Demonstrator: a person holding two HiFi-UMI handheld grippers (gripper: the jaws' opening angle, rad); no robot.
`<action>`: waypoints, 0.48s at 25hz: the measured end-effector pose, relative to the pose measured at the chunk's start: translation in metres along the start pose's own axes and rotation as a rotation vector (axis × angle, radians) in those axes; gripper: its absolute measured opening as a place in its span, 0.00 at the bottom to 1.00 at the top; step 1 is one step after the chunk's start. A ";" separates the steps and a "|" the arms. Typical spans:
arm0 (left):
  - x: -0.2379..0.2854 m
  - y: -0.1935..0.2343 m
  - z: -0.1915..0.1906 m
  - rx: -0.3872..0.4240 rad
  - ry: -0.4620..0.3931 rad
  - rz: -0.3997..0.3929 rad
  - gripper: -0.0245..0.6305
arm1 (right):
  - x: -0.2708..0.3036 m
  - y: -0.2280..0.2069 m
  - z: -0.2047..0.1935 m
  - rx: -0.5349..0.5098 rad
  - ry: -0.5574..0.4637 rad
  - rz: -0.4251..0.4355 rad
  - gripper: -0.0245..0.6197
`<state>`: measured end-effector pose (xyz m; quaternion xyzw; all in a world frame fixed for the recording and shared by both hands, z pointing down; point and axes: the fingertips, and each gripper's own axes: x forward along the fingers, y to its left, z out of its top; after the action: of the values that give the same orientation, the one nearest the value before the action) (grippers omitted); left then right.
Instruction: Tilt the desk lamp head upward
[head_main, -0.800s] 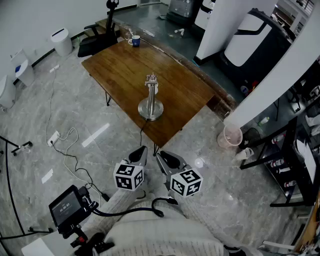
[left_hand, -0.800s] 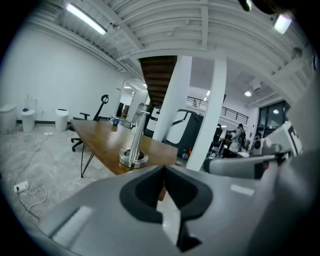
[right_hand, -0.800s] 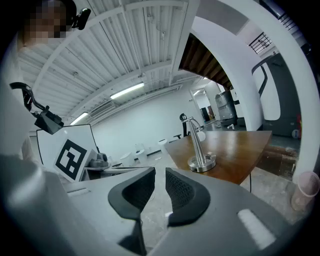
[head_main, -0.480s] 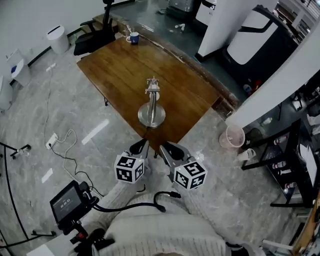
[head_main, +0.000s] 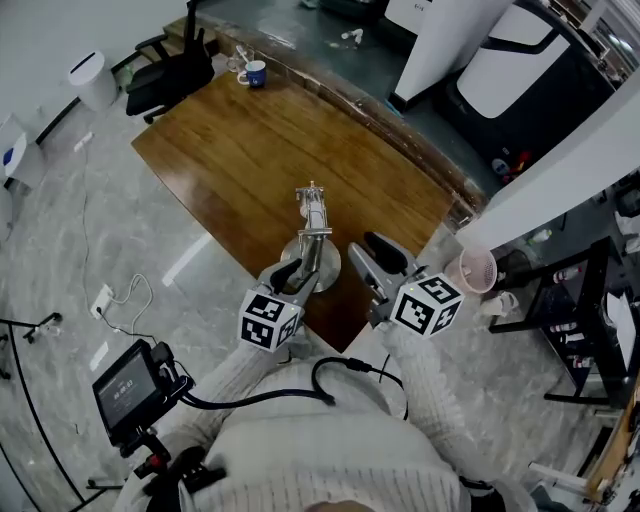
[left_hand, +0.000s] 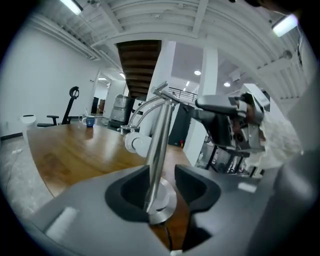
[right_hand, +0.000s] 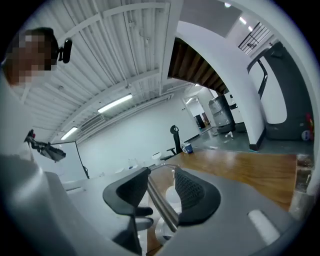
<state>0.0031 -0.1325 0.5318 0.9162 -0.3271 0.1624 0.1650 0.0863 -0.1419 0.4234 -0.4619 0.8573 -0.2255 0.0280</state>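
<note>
A metal desk lamp (head_main: 313, 224) stands on a round base (head_main: 326, 270) near the front edge of the brown wooden table (head_main: 240, 150). Its white head (left_hand: 137, 144) hangs low behind the pole. My left gripper (head_main: 290, 273) is at the base on the lamp's left. In the left gripper view the pole (left_hand: 159, 145) shows in the gap of the left gripper (left_hand: 162, 171), whose jaws stand open and clear of it. My right gripper (head_main: 366, 250) is just right of the pole. In its own view the right gripper (right_hand: 162, 175) is open, with the pole (right_hand: 162, 205) slanting across the gap.
A blue mug (head_main: 253, 72) sits at the table's far corner, with a black office chair (head_main: 170, 72) behind it. A pink bin (head_main: 473, 270) stands on the floor at the right. Cables (head_main: 120, 300) and a small screen (head_main: 125, 385) lie at the left.
Both grippers have moved forward from over the floor to the lamp at the table's front edge. The lamp has not moved.
</note>
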 end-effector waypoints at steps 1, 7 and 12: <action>0.005 0.003 0.001 -0.001 0.004 -0.010 0.27 | 0.006 -0.005 0.010 0.004 -0.005 0.007 0.28; 0.022 0.004 0.002 0.021 0.019 -0.051 0.31 | 0.043 -0.028 0.019 0.033 0.058 0.046 0.29; 0.036 0.008 -0.001 0.019 0.050 -0.037 0.31 | 0.072 -0.038 0.010 0.249 0.120 0.150 0.40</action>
<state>0.0239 -0.1572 0.5490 0.9192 -0.3043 0.1856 0.1673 0.0770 -0.2213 0.4416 -0.3753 0.8549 -0.3546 0.0504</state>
